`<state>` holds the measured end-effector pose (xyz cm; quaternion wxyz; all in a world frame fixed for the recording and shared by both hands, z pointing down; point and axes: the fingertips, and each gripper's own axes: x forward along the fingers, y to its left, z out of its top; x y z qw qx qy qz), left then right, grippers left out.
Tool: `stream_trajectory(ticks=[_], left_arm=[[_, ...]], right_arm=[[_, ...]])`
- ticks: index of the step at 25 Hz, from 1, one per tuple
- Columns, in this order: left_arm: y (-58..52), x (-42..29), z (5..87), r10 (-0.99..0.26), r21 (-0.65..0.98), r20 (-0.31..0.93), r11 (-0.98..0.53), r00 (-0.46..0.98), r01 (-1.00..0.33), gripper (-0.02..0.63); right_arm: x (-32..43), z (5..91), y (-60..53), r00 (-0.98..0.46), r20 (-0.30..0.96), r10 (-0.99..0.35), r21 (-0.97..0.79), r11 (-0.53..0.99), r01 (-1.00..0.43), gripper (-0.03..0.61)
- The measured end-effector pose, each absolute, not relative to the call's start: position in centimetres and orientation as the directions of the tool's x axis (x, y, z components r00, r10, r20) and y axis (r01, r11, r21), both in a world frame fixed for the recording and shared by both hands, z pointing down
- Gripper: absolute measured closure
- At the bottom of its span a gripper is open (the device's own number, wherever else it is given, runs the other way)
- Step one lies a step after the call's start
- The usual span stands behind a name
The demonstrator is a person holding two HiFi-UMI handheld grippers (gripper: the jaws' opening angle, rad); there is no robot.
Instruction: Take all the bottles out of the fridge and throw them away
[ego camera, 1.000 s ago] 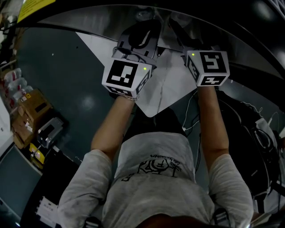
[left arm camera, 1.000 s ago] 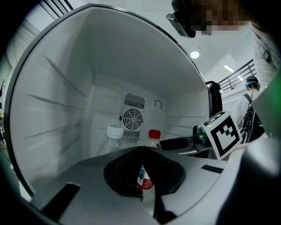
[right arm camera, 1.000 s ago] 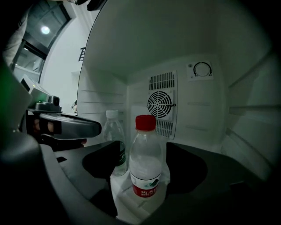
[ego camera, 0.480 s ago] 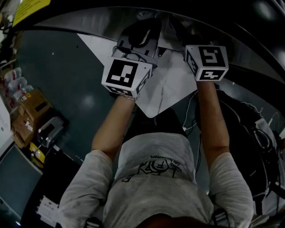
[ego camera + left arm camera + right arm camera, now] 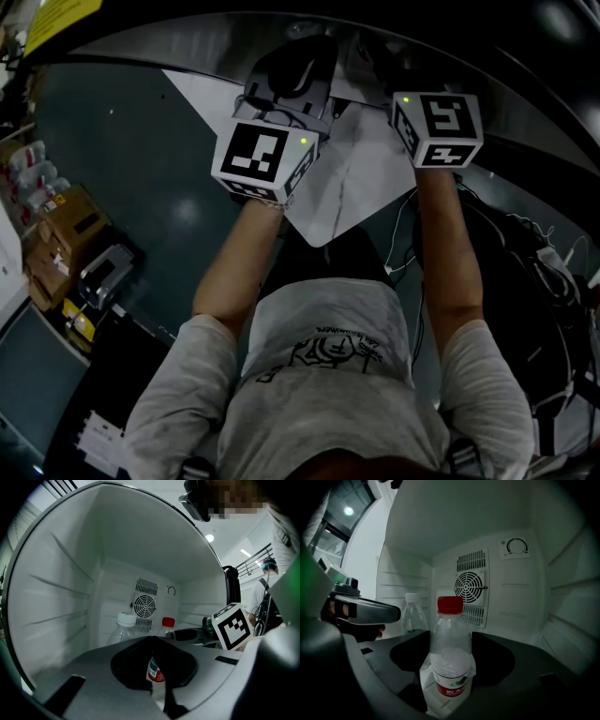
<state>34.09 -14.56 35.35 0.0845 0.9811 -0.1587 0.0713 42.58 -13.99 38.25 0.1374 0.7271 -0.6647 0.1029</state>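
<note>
Inside the white fridge [image 5: 408,531] stand two clear bottles. The red-capped bottle [image 5: 450,653] with a red label stands upright between the jaws of my right gripper [image 5: 450,641], whose dark pads [image 5: 494,660] lie against both its sides. The white-capped bottle [image 5: 413,613] stands behind it to the left, untouched. In the left gripper view the white-capped bottle [image 5: 123,629] and the red-capped bottle [image 5: 167,626] show beyond my left gripper [image 5: 151,641], whose tips meet with nothing held. From the head view both grippers [image 5: 265,161] [image 5: 436,128] reach into the fridge, fingertips hidden.
A round fan grille [image 5: 468,588] and a dial [image 5: 516,546] sit on the fridge's back wall; ribbed shelf rails line the side walls [image 5: 51,597]. On the floor are cardboard boxes [image 5: 64,232] at the left and cables and dark bags [image 5: 539,281] at the right.
My right gripper has shifted slightly up and forward into the fridge. The left gripper has hardly moved.
</note>
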Motion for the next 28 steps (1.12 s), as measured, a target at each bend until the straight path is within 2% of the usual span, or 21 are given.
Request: stream_trajectory(ticks=[8,28], left_arm=[[-14.8,35.6,37.0,-0.3,0.141,0.176,-0.935,0.938,-0.325,0.598],[-13.8,34.2,32.8,-0.301,0.127,0.14,-0.939,0.943,-0.319,0.6]], right_arm=[[44.2,39.3,-14.3,0.092,0.315,-0.945,0.047,-0.081,-0.996,0.295],[42.0,34.5,-11.8,0.09,0.29,-0.953,0.068,-0.073,-0.995,0.296]])
